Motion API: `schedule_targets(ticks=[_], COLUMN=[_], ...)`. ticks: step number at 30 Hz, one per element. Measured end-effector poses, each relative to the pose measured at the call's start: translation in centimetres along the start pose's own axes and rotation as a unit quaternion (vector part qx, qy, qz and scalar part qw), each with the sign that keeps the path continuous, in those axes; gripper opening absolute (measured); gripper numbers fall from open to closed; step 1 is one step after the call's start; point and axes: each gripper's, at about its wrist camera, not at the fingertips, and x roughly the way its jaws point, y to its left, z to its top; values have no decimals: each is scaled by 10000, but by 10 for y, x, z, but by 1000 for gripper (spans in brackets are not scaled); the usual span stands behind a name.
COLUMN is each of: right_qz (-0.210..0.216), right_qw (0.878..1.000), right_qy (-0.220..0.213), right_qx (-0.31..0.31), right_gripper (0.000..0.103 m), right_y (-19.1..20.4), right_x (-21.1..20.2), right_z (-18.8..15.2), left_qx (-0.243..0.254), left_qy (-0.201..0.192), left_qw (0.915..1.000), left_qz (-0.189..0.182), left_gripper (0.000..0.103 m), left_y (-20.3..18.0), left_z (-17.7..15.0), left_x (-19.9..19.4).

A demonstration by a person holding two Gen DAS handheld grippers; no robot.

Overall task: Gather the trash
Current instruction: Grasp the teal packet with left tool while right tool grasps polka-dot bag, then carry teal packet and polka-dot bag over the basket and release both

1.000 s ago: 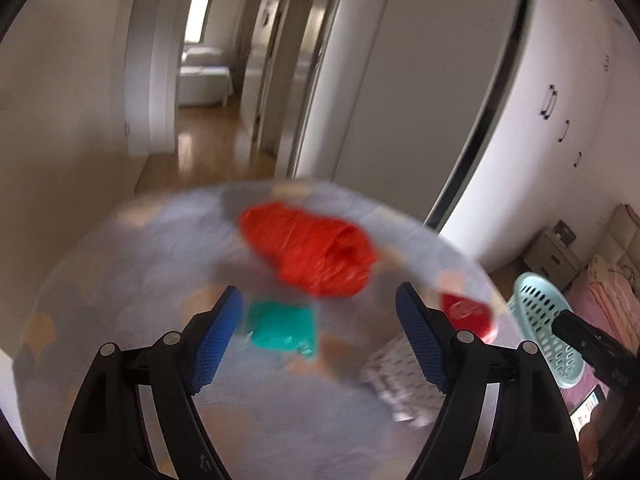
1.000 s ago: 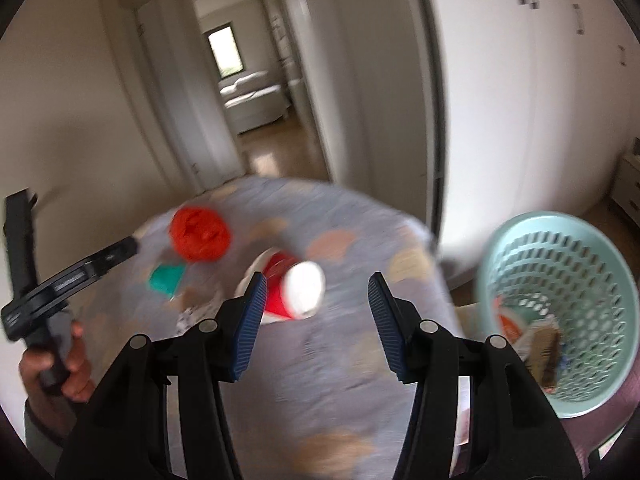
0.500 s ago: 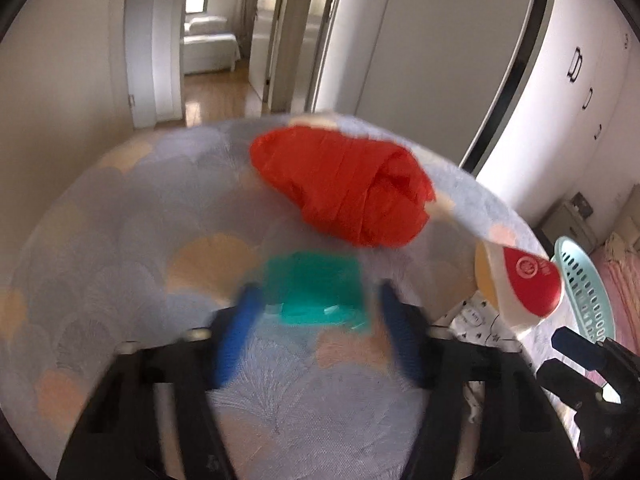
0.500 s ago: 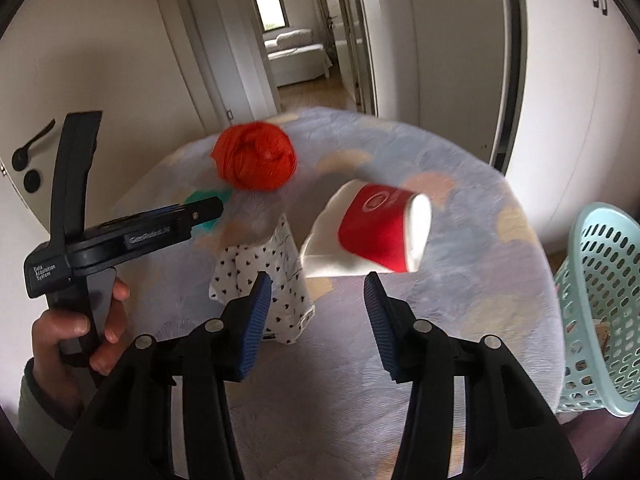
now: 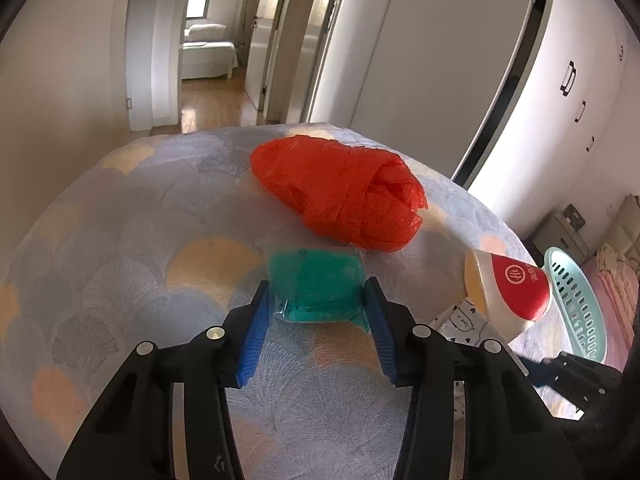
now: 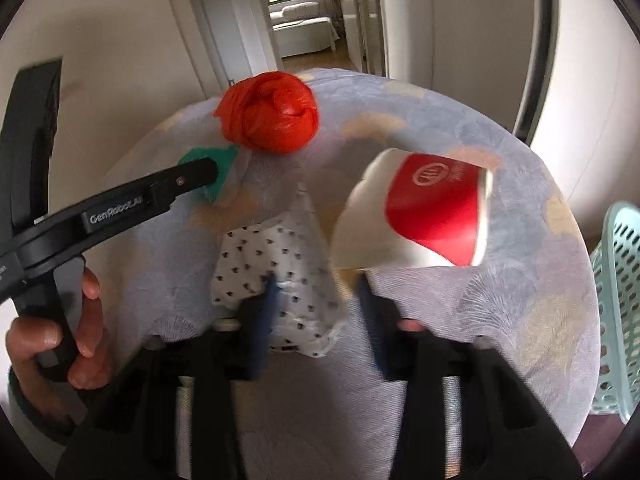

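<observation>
A round table in a pastel fan-pattern cloth [image 5: 120, 248] holds the trash. My left gripper [image 5: 316, 300] has its blue pads against both sides of a green packet [image 5: 316, 276], and its jaws are closing. Just behind the packet lies a crumpled red plastic bag [image 5: 340, 192]. In the right wrist view my right gripper [image 6: 316, 298] is blurred and low over a white dotted wrapper [image 6: 260, 264]. Its jaws are closing with the wrapper's edge between them. A tipped red-and-white paper cup [image 6: 420, 216] lies just beyond its right pad.
A teal plastic basket [image 6: 616, 320] stands on the floor off the table's right edge. A hand [image 6: 80, 320] holds the left gripper's handle at the left. White wardrobe doors and a hallway are behind the table.
The left gripper sank toward the green packet and its pads narrowed onto it. The right gripper came forward and down from the cup to the dotted wrapper, and its jaws narrowed.
</observation>
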Motion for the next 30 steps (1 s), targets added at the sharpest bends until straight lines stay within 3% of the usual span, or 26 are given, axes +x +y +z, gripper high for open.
schedule_targets(ticks=[2,5,11,17,23,30], right_qz=[14,49,109,67,-155,-541], right_qw=[9999,9998,9996,9983,9953,9885], right_qy=[-13,-51,-232,-578,-918,-1224], right_qx=[-114,-167,-119,56,252,703], right_gripper=[10,3,3,3,3,3], right_y=[5,6,-1,-19,-38,-89], right_x=[-2,-8,-37,-72,-106,-144], right_z=[-2,-6,-12,-10,-11,-18], left_qx=[22,57,130,330,644,1199], left_qy=[-15,-27,-84,-421,-636,-760], left_qw=[10000,10000,9999,9986,9951,9863], left_qz=[-3,36,72,-58,-396,-834], left_gripper=[45,44,44,44,44,44], left_y=[-2,-6,-16,-43,-90,-169], left_z=[1,1,4,12,18,25], left_x=[0,0,-13,-40,-55,-55])
